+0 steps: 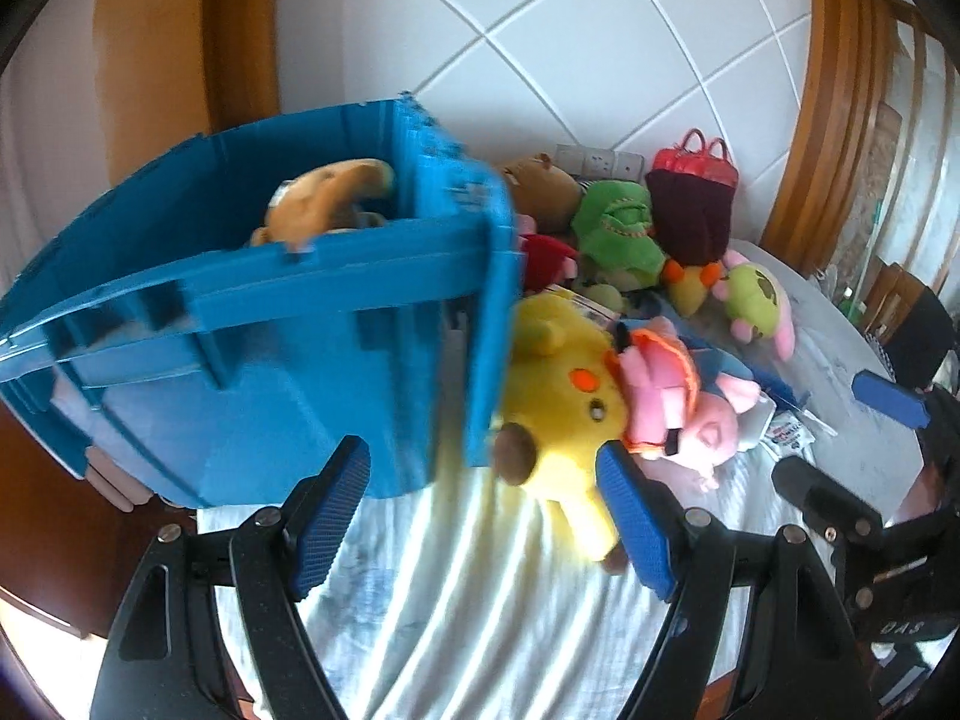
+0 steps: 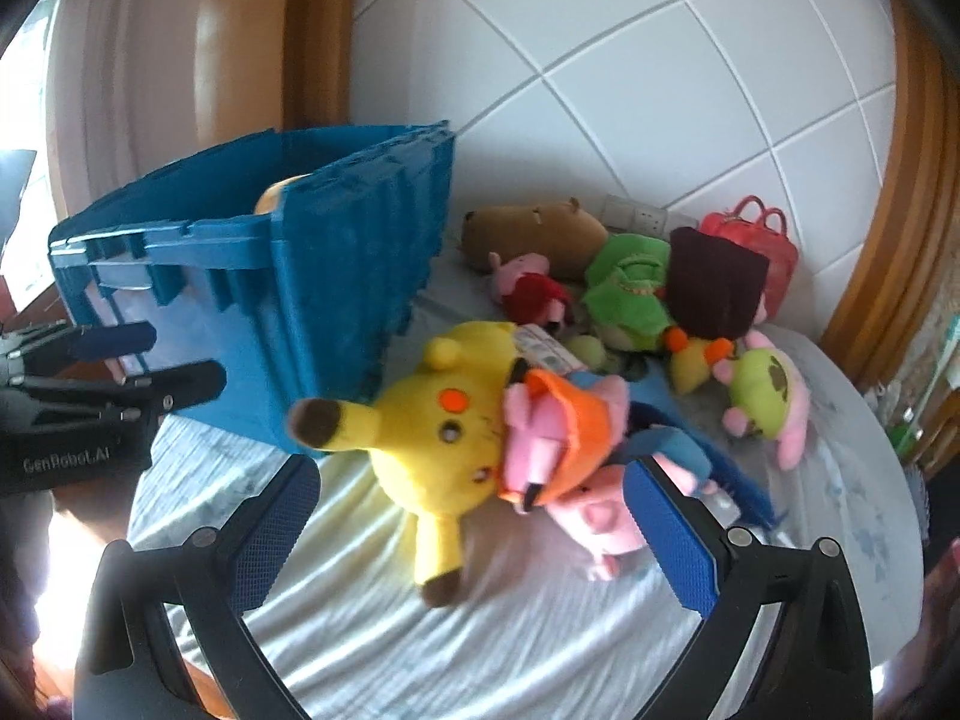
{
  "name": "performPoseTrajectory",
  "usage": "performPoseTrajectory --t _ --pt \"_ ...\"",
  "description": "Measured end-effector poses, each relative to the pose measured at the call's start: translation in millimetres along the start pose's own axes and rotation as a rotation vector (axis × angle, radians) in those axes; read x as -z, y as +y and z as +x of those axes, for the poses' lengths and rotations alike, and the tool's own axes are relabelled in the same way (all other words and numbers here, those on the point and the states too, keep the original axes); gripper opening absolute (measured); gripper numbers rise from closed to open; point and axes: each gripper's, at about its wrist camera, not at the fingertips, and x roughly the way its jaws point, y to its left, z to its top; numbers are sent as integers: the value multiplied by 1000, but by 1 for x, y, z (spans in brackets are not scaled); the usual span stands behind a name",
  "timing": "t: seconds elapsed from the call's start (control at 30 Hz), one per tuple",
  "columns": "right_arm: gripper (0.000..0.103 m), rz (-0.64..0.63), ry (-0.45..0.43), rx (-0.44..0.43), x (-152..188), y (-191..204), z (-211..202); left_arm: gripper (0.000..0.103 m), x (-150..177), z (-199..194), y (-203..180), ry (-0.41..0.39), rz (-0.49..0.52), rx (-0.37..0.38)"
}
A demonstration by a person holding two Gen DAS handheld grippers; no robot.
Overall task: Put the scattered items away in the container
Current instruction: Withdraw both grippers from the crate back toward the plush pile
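White cloth covers the worktop (image 2: 540, 630); my left fingers (image 1: 483, 519) and right fingers (image 2: 474, 531) stand wide, empty, yellow plush (image 2: 438, 438) just ahead, blue crate (image 1: 270, 348) alongside for dropping.

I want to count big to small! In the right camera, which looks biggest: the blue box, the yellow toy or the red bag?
1. Blue box
2. Yellow toy, though it lies nearer the camera
3. Red bag, farthest back

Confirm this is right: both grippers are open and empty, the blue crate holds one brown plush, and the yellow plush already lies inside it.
Wrong: the yellow plush lies on the bed beside the blue crate, as the right wrist view shows. The rest holds.
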Motion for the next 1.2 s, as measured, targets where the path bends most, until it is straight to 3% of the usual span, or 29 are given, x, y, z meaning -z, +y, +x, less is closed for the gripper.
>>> performPoseTrajectory --t 0.67,0.93,1.2 --pt "102 28 34 -19 32 -145 6 78 -4 40 -130 52 -14 -37" --pt "102 78 99 -15 49 -193 25 78 3 66 -153 120 -30 -62" --pt "102 113 173 -17 59 -213 50 78 2 88 -151 171 -39 -81"
